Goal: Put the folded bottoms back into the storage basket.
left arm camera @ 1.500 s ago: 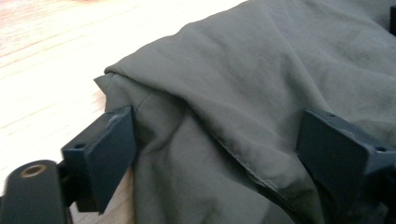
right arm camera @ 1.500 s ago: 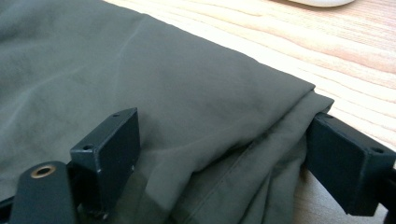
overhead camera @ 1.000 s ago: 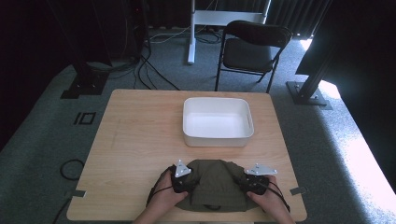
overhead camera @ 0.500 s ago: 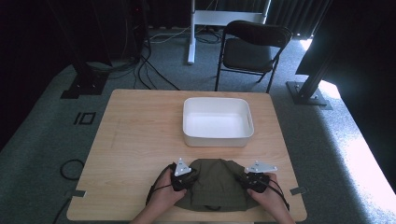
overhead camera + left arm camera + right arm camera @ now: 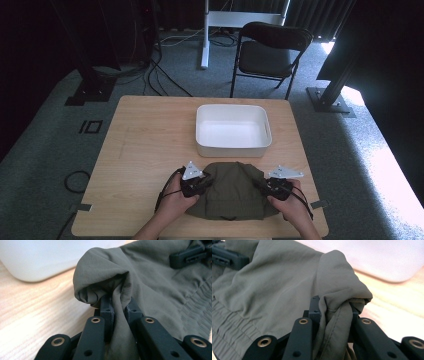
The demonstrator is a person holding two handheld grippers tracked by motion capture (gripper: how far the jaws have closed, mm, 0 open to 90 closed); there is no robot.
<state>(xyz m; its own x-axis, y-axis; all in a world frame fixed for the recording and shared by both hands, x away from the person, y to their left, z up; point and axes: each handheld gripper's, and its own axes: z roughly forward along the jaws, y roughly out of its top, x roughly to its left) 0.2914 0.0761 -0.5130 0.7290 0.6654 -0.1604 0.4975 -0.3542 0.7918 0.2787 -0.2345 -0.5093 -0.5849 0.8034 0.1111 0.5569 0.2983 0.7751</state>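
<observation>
Since a second ago the two grippers have drawn slightly toward the person and the cloth (image 5: 230,192) has bunched with them, its near edge now closer to the table (image 5: 140,145) edge. The cloth, an olive garment with an elastic band, lies on the near part of the table just in front of the white bin (image 5: 233,130), not touching it as far as the high view tells. The left gripper (image 5: 196,184) is pinching a fold at the cloth's left corner, and the right gripper (image 5: 274,185) is pinching a fold at its right corner. The garment looks light, thin and limp: it will sag between the two holds, drape and slip rather than keep any shape, so gathered folds at the outer corners, as taken now, seem the surest places to hold, and a fuller bite would guard against the smooth fabric sliding out. The left gripper view shows the fabric (image 5: 140,277) puckered over the jaw tips and wedged between them, with the gathered elastic at right, detail that the high view is too far off to give; the right gripper view shows the same at its corner (image 5: 342,285). The high view alone gives the cloth's whole outline and its place against the bin
</observation>
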